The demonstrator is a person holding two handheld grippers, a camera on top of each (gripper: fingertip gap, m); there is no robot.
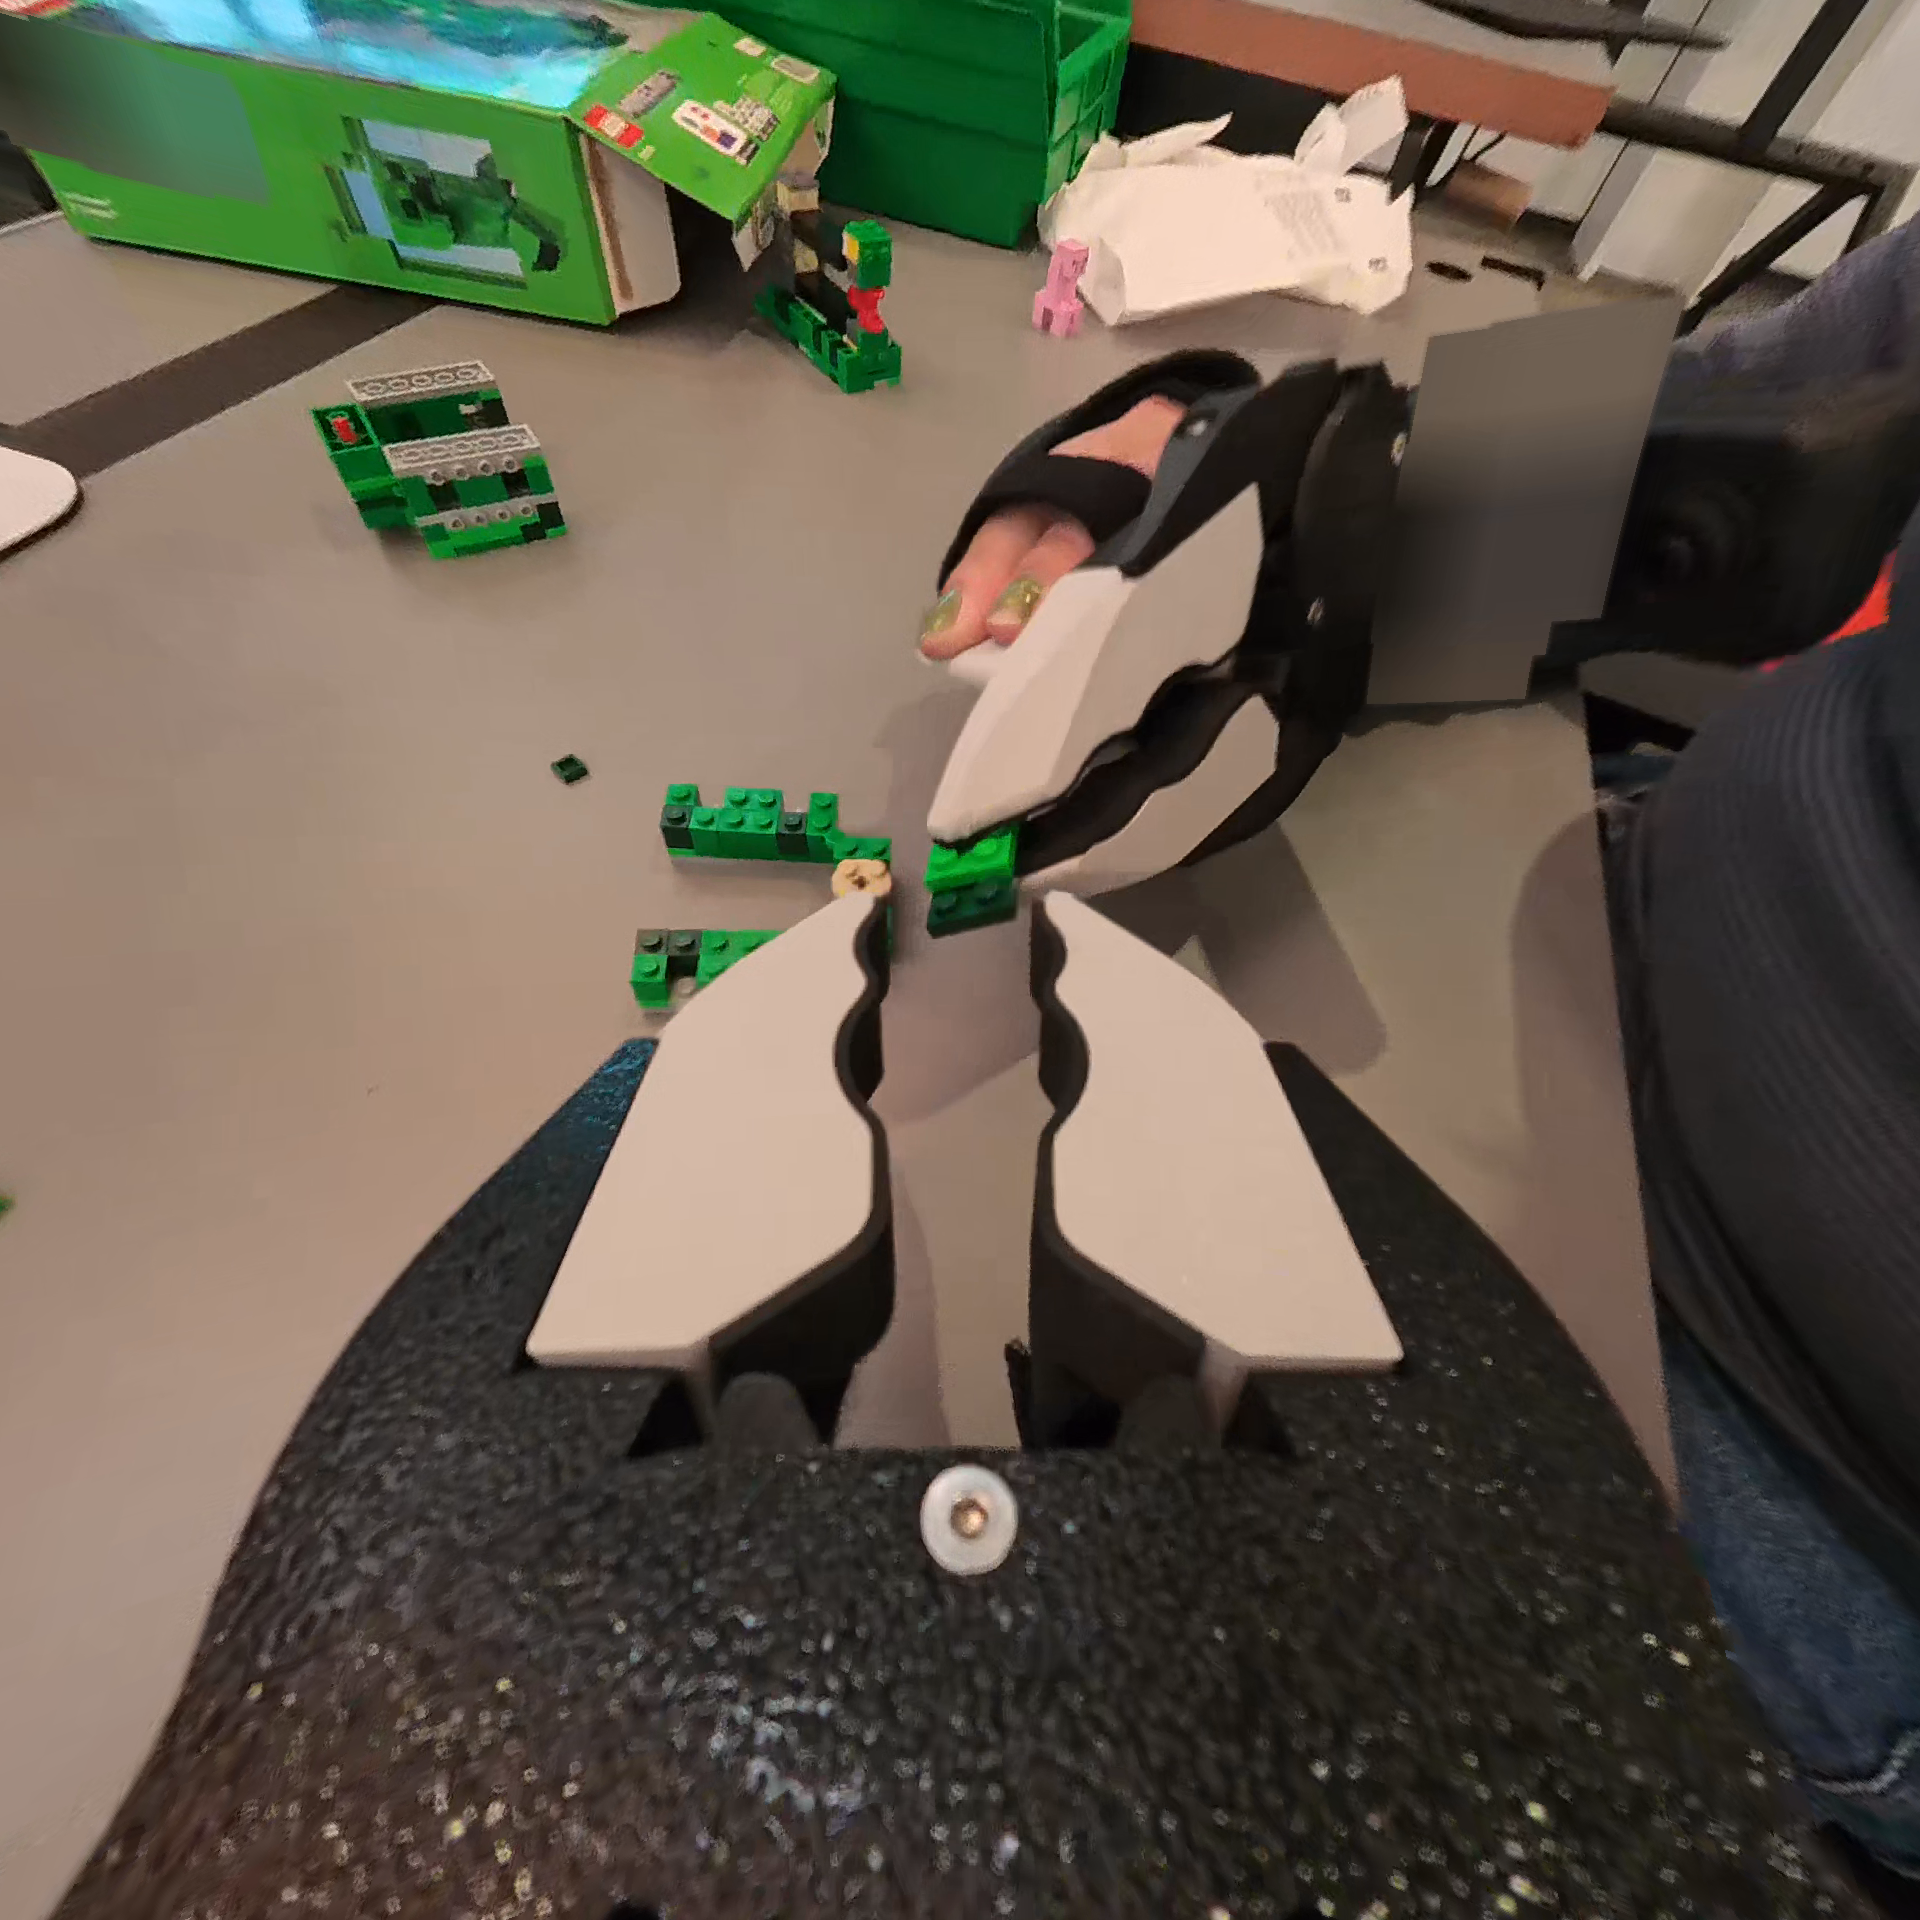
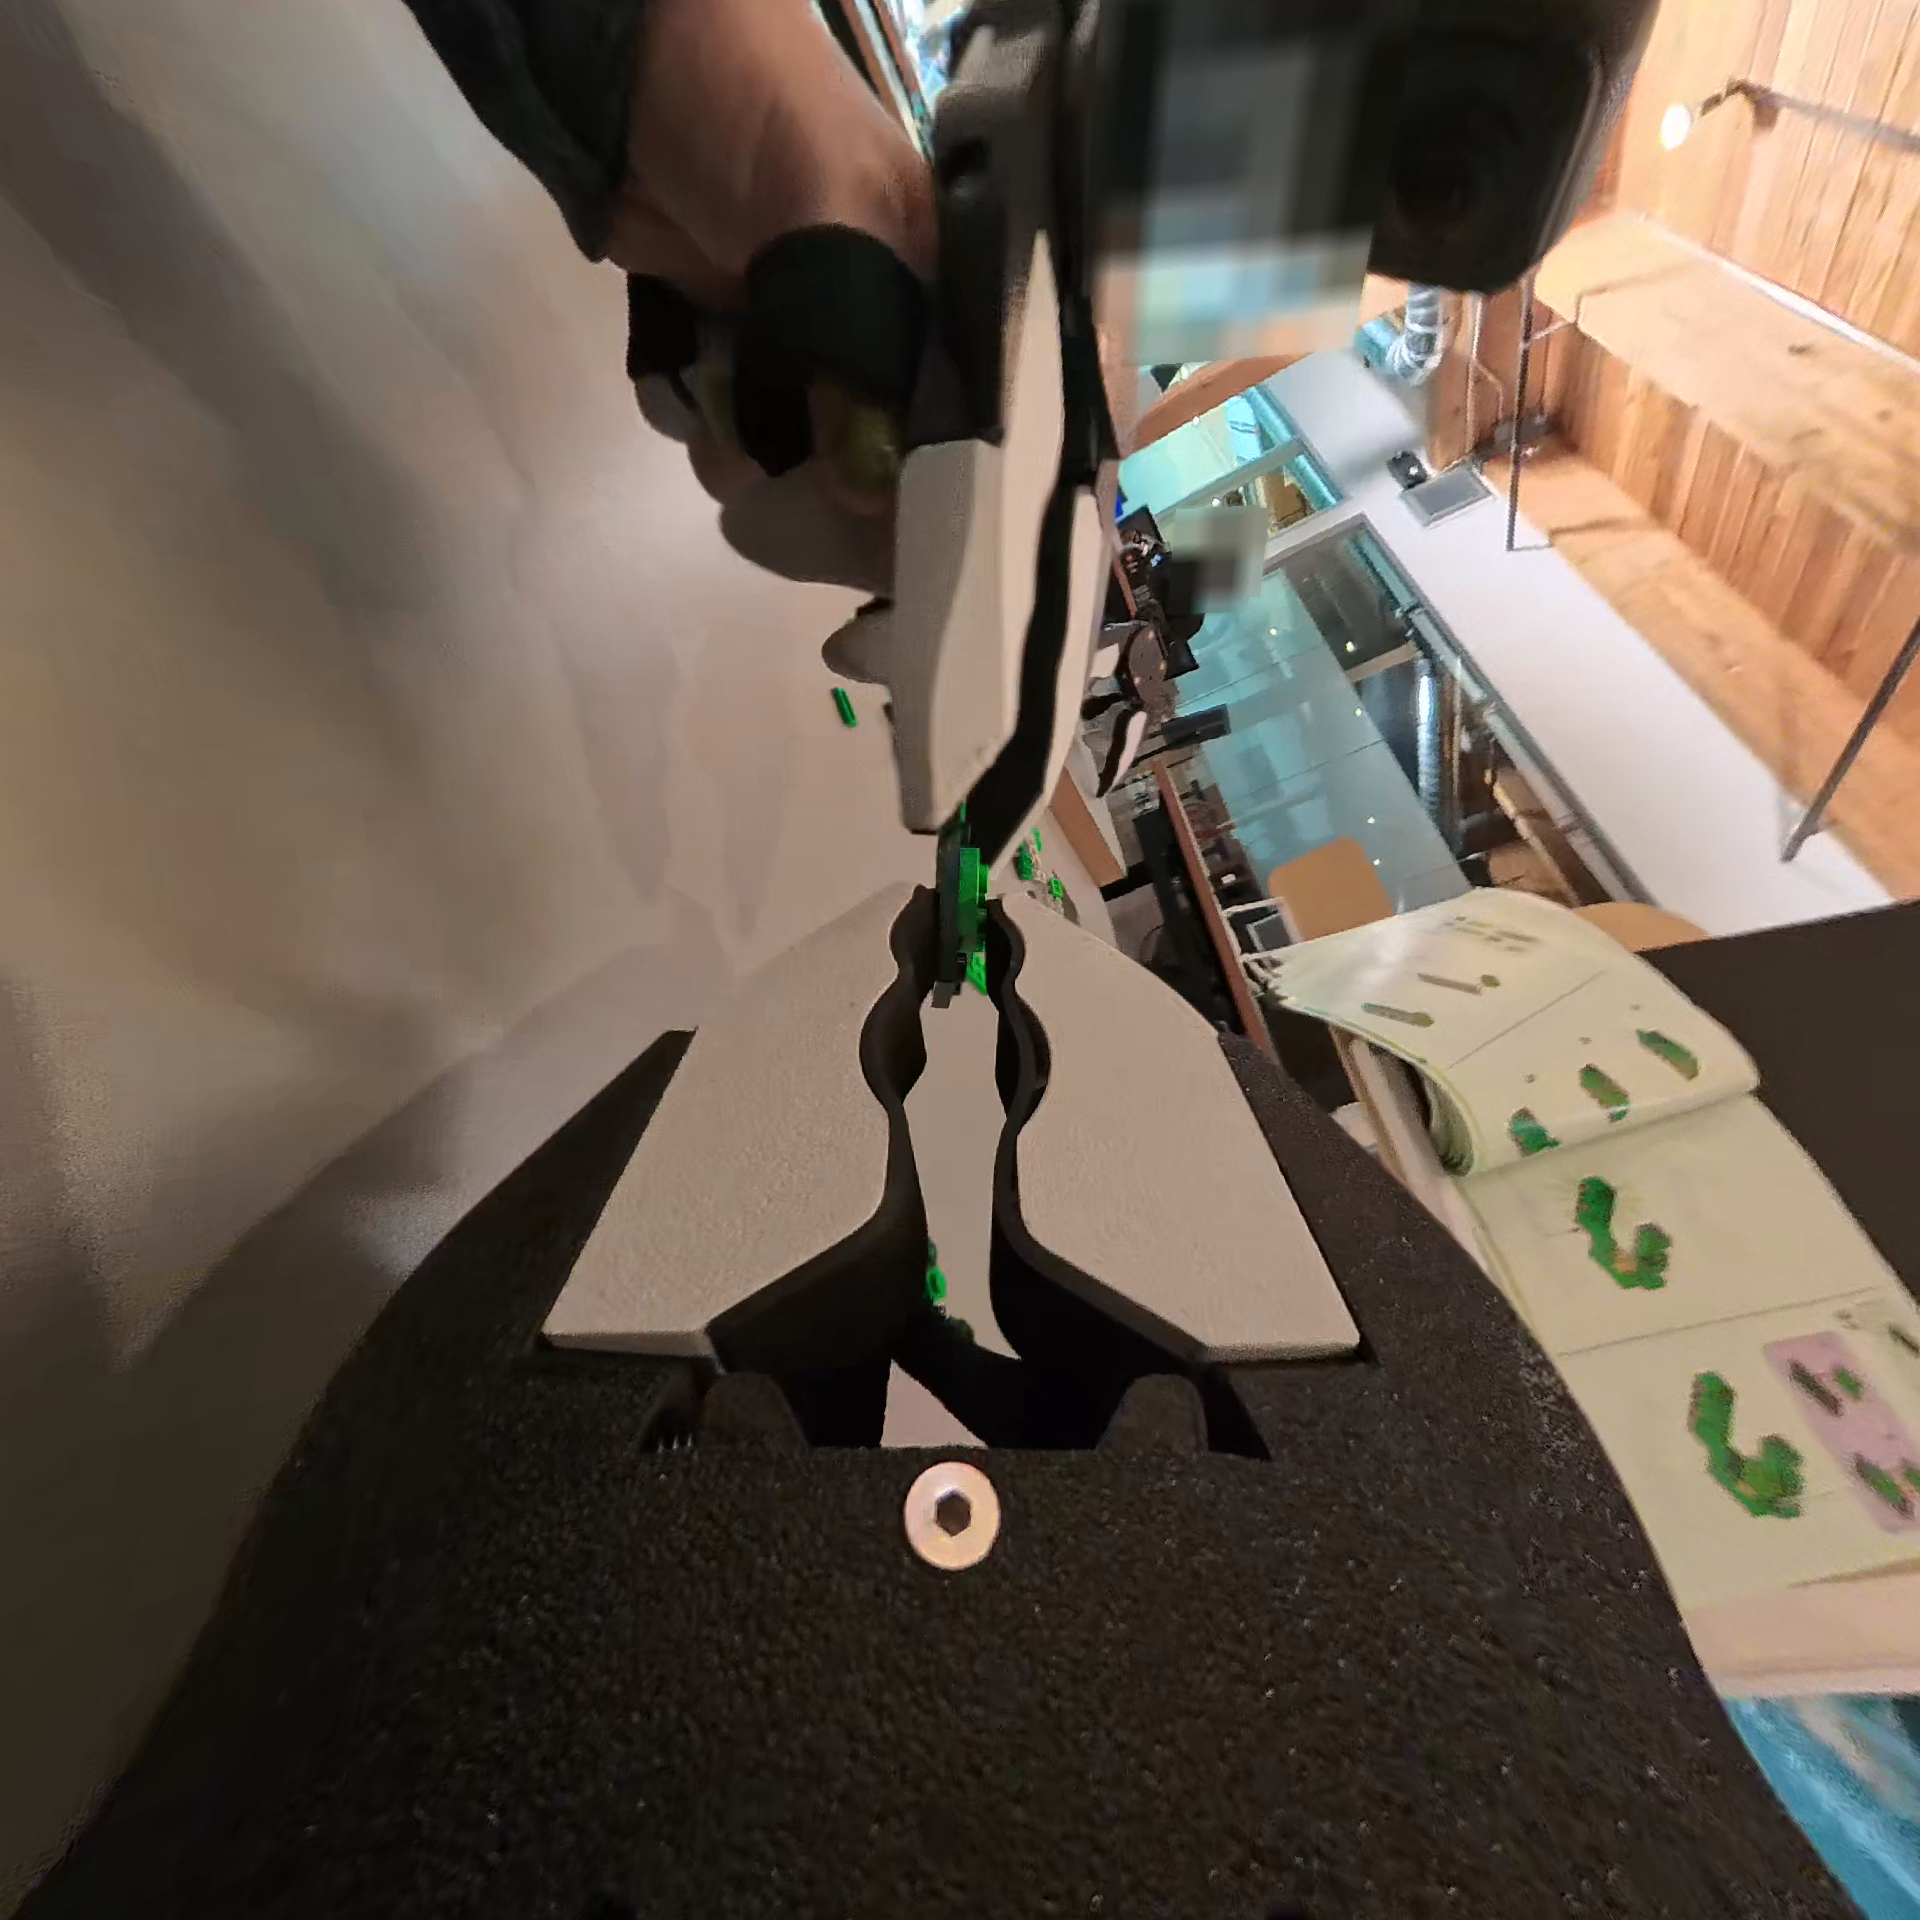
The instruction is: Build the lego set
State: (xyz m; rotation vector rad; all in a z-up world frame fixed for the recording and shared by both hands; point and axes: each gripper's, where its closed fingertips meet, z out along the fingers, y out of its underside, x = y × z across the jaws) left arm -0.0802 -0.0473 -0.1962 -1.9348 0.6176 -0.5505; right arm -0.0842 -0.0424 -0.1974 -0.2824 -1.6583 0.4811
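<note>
My right gripper (image 2: pixel 958 920) is shut on a small stack of green bricks (image 2: pixel 966 878). In the left wrist view it (image 1: pixel 987 847) reaches in from the upper right and holds the stack (image 1: pixel 966 894) just above the grey table (image 1: pixel 312 935). My left gripper (image 1: pixel 961 914) is open and empty, with its fingertips just short of that stack. It also shows in the right wrist view (image 2: pixel 961 826), coming down from above. A stepped green brick row (image 1: pixel 769 826) with a tan round piece (image 1: pixel 860 878) lies to the left. Another green section (image 1: pixel 691 961) lies partly behind my left finger.
At the back stand a green set box (image 1: pixel 312 177), a green bin (image 1: pixel 966 104), white paper bags (image 1: pixel 1226 229), a pink figure (image 1: pixel 1062 291) and two partial builds (image 1: pixel 447 457) (image 1: pixel 831 301). A tiny dark green piece (image 1: pixel 568 769) lies loose. An open instruction booklet (image 2: pixel 1558 1195) lies at the right.
</note>
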